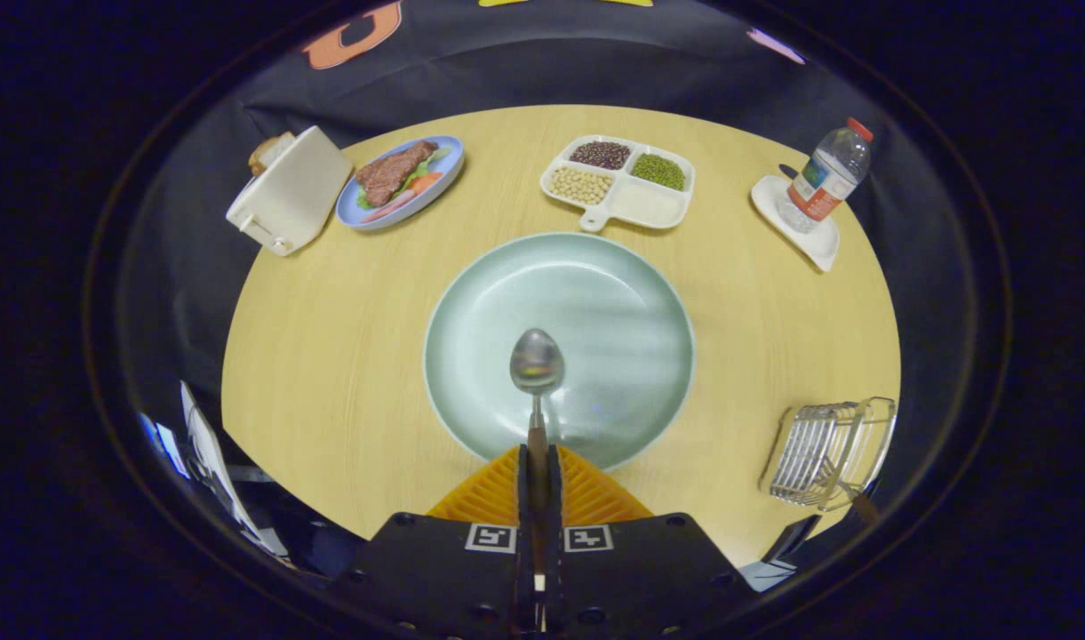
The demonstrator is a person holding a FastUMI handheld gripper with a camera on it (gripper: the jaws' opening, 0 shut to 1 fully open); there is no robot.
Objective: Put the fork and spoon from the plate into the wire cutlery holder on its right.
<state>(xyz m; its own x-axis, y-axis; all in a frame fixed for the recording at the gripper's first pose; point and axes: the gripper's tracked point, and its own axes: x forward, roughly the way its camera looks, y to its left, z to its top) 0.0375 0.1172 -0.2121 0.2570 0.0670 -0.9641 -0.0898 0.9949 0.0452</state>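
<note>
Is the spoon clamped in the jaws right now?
Yes: the gripper jaws are shut on the spoon handle, bowl above the plate.

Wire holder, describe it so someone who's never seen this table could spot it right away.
Start at the big pale green plate mid-table, where the hand-held gripper is shut on a spoon. Look right, to the table's near edge: the wire holder stands there. It alone is made of thin metal bars; everything else is solid.
</note>
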